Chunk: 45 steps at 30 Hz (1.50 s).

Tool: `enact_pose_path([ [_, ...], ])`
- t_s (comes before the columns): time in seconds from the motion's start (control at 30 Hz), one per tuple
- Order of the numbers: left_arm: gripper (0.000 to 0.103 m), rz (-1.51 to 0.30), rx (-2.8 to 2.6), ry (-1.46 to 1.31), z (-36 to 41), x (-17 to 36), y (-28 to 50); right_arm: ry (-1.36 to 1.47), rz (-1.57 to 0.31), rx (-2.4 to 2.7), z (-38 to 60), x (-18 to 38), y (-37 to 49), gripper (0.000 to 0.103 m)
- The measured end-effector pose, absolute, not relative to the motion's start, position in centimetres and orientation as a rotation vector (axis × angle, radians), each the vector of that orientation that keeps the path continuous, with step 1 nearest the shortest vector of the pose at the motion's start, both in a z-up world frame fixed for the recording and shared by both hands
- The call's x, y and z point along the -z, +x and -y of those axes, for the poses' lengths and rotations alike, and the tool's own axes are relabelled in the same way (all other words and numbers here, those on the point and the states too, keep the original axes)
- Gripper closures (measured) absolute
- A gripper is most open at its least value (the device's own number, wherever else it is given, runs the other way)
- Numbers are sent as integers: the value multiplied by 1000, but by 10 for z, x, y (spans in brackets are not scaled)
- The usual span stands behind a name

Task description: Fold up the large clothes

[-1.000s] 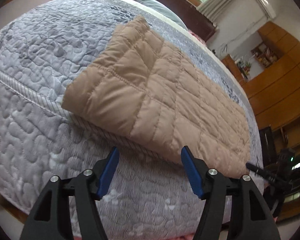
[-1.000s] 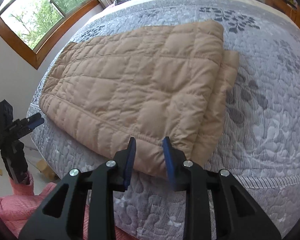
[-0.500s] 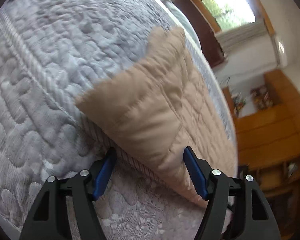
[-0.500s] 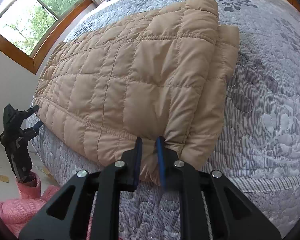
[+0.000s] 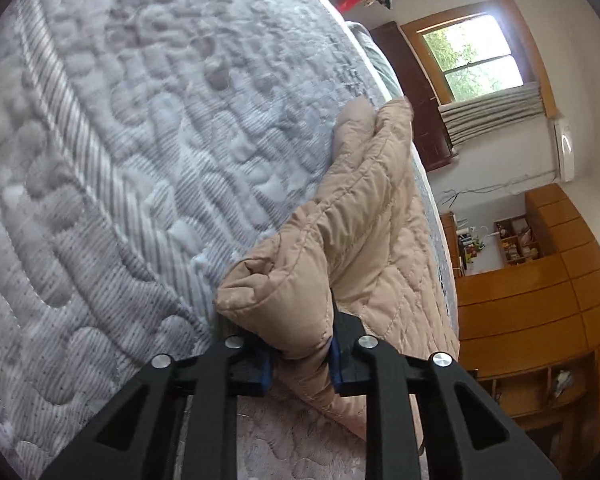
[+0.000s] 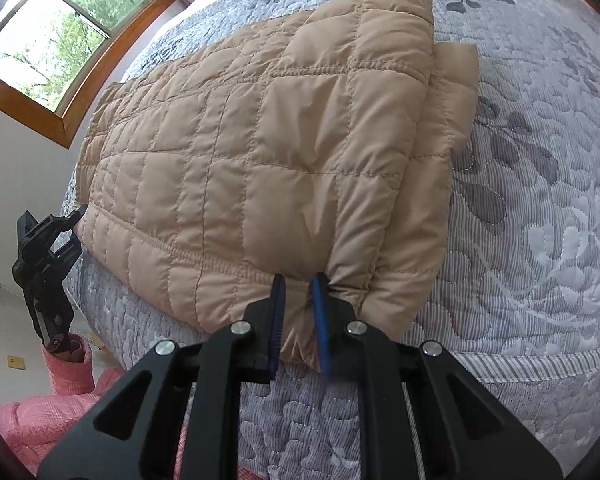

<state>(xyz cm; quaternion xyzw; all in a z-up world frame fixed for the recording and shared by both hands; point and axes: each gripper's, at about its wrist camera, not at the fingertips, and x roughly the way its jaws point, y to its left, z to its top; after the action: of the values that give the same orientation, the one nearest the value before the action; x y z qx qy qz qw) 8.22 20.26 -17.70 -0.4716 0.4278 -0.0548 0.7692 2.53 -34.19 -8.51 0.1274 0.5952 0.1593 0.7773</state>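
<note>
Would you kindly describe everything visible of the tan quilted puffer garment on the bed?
The tan quilted puffer garment looks like smooth padded fabric stitched in squares. It lies folded in layers on the grey patterned bedspread, a lower layer showing along one side. The right gripper pinches its near edge; the left gripper is clamped on a bunched corner at the other end.

Both the matte black plastic left gripper and right gripper carry blue-padded fingers, round silver screws and triangular cut-outs, beside a pink knitted sleeve.
</note>
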Motion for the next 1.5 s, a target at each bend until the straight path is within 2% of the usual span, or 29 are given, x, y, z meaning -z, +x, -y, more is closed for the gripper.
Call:
enact_pose_path([
  [0.37,86,-901,148,-947,-198,177,84,237,-1269,-330,334,90,27,91],
  [0.53,91,-787,154,-740,-178,129,75,278,-1264,-327,339,88,23,91],
  [0.77,91,-597,321,-426,-121,43,58,295,-1253,-306,346,79,23,91],
  [1.0,91,-568,535,-185,-35,-1,58,304,-1241,-297,347,73,19,90],
  [1.23,91,-619,658,-65,34,6,68,314,-1236,-304,349,76,17,90],
  [1.5,91,-839,744,-10,94,60,104,312,-1236,-312,349,77,15,90],
])
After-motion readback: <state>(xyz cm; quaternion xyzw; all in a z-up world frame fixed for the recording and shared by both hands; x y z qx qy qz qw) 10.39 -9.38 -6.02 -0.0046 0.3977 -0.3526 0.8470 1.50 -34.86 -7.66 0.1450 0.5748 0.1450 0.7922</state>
